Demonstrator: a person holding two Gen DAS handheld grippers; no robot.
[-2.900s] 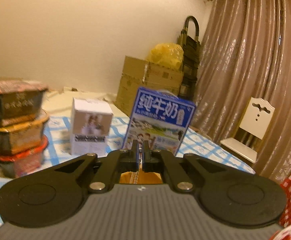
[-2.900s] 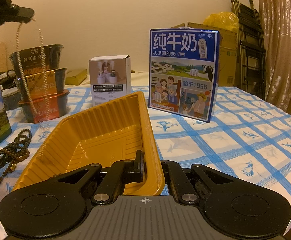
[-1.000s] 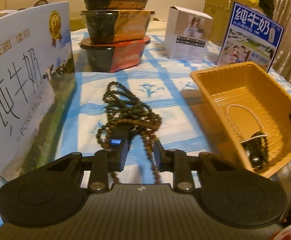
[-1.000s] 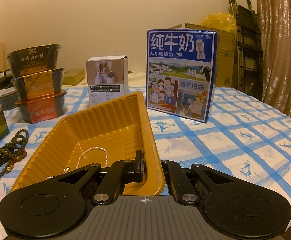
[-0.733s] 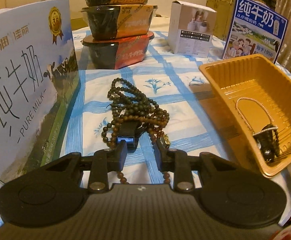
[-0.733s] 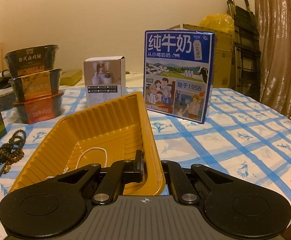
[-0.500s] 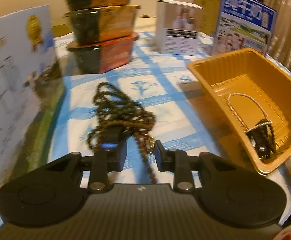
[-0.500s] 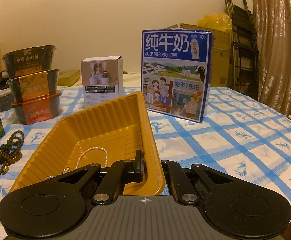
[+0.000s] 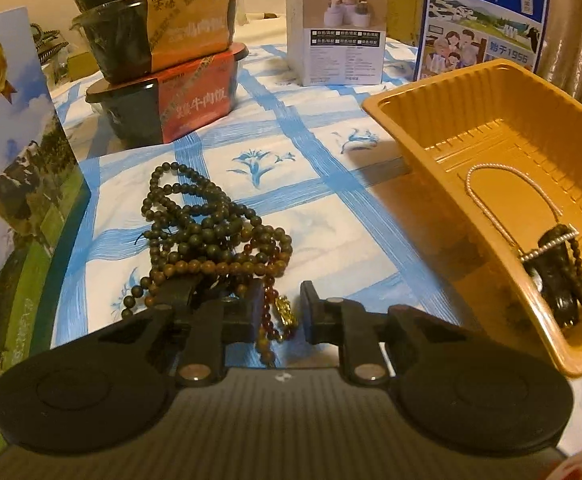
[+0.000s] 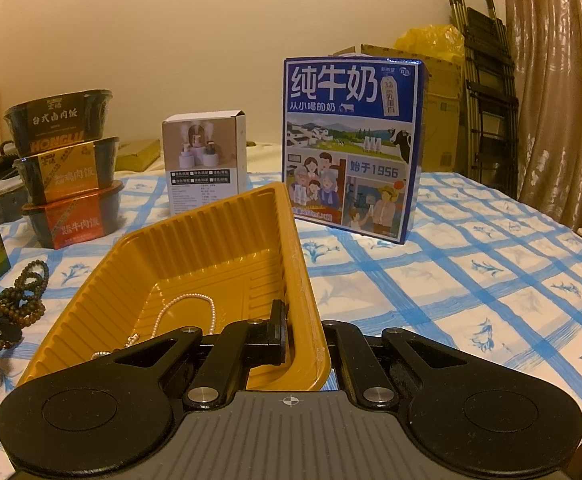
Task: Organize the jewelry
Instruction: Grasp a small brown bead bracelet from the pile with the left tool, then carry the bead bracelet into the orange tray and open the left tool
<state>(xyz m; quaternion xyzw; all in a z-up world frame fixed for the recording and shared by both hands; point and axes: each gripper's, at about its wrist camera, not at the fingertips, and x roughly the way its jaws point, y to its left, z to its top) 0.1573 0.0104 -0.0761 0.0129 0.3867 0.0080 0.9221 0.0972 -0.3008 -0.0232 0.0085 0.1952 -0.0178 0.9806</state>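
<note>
Partly done: pearl necklace (image 9: 507, 196) in orange tray (image 9: 443, 168); my left tool (image 9: 278, 312) closing around bead strands (image 9: 211, 236) on worktop (image 9: 323, 216); right tool (image 10: 305, 336) clamps tray rim.

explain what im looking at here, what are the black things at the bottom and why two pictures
The black shapes are two hand-held grasping tools, one in each of a person's hands, each with a camera looking along its fingers; that gives two pictures. In the left view, the left tool is down over a pile of bead necklaces on the checked tablecloth, its jaws closing with some strands between them. In the right view, the right tool is shut on the rim of a yellow tray, which already contains a pearl chain and a dark beaded piece. Food bowls and milk cartons stand behind.
</note>
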